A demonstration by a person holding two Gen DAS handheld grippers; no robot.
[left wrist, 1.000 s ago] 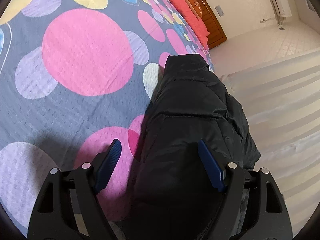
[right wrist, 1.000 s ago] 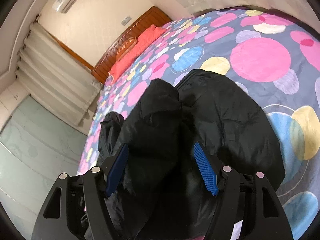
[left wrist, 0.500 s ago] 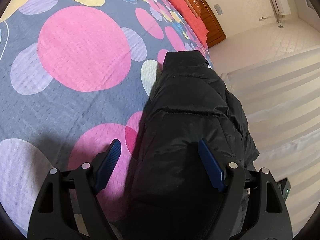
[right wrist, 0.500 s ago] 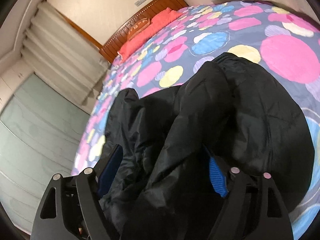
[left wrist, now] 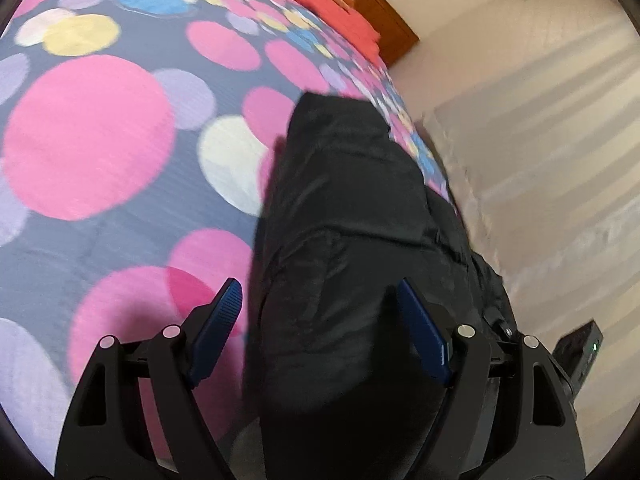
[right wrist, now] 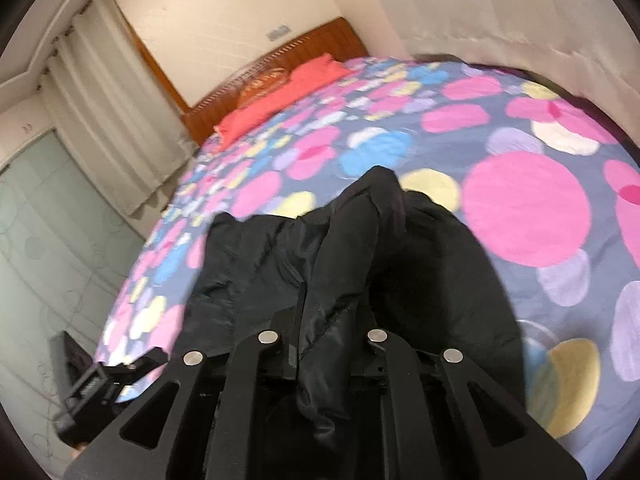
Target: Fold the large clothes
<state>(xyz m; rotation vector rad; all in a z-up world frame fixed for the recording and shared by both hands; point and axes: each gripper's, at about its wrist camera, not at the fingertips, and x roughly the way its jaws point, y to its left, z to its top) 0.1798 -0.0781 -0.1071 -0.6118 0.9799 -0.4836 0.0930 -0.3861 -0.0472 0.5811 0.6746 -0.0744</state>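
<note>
From my left wrist camera I see the left gripper (left wrist: 318, 326) with its blue fingers (left wrist: 424, 340) standing well apart. The black puffer jacket (left wrist: 348, 240) runs up between them from six o'clock toward twelve, but neither pad presses on it; the left pad sits over the bedspread (left wrist: 88, 140), clear of the fabric. The jacket lies on the bed near its right-hand edge, a long padded mound over the pink, yellow and blue dots. At four o'clock in this view a small black device (left wrist: 580, 346) with a green light shows beside the bed, which my other camera gives only as a dark shape.

My right wrist camera tells what the left cannot: the right gripper (right wrist: 320, 336) has its fingers drawn together, clamped on a raised ridge of the jacket (right wrist: 344, 248). The fold stands up between them and runs off toward twelve o'clock, with flatter black cloth spread at nine and three. The blue pads are buried in the fabric here.

Only this view shows the wooden headboard (right wrist: 280, 68) full on at twelve, the red pillows (right wrist: 280, 96) below it, the white curtains (right wrist: 104, 120) at ten, and glass panels at nine. The left view catches the headboard only at one o'clock, blurred.
</note>
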